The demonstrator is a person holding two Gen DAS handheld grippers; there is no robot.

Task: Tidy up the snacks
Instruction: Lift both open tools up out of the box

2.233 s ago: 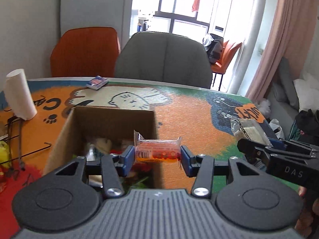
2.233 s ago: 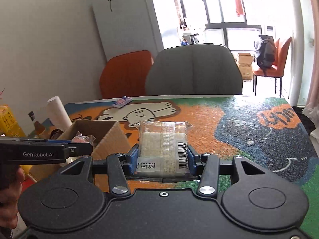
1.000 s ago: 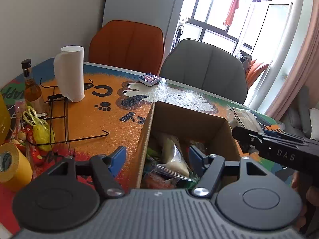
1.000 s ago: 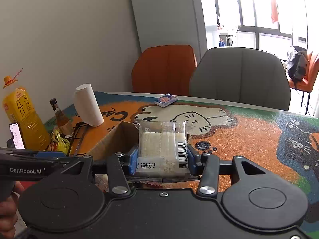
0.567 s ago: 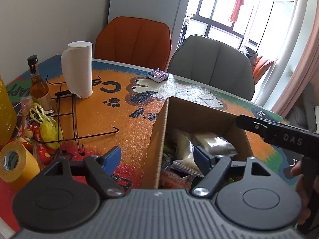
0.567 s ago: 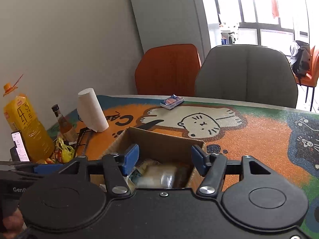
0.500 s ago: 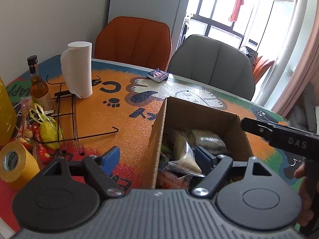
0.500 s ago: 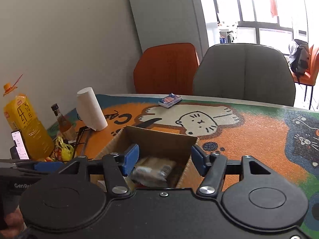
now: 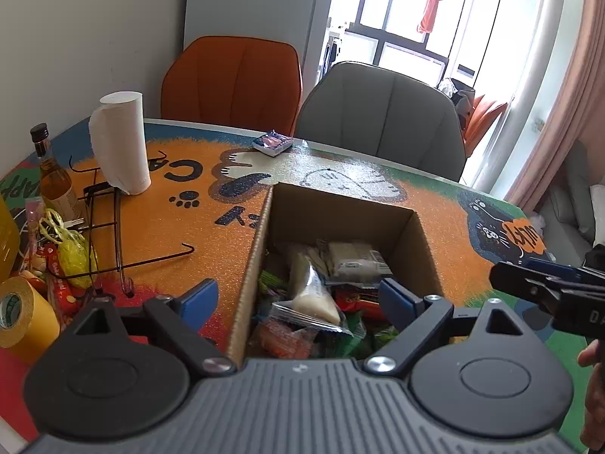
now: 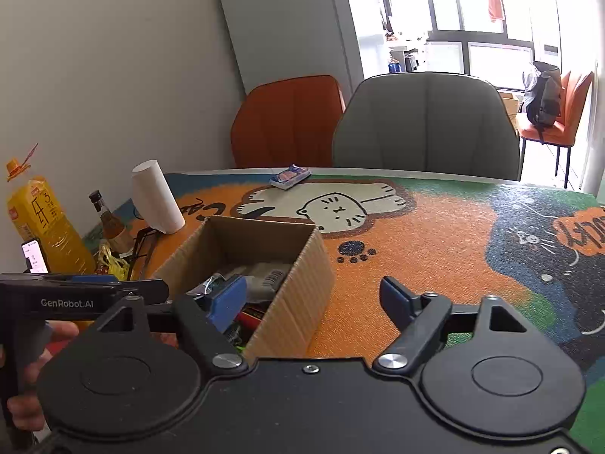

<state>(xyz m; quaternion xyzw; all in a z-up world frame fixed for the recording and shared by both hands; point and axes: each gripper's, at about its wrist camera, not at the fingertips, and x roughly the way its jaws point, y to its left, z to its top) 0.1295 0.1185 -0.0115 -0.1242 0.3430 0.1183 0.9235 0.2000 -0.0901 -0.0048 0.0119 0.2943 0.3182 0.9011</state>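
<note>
Black two-finger left gripper (image 9: 298,300) and right gripper (image 10: 312,300) gape empty, jaws just opened. Both hover over the snack-filled brown cardboard box (image 9: 419,242).

From the left wrist we look down close between spread jaws into the cardboard box (image 9: 342,223); our right wrist view has its right wall between them; both share the far chairs (image 10: 425,121).

An open cardboard box (image 9: 342,212) stands on the table, heaped with wrapped snacks (image 9: 321,302). A clear pack of pale crackers (image 9: 355,261) lies flat on top near the far wall, a white cone-shaped packet (image 9: 312,289) beside it, with red and green wrappers, hard to identify, underneath.
</note>
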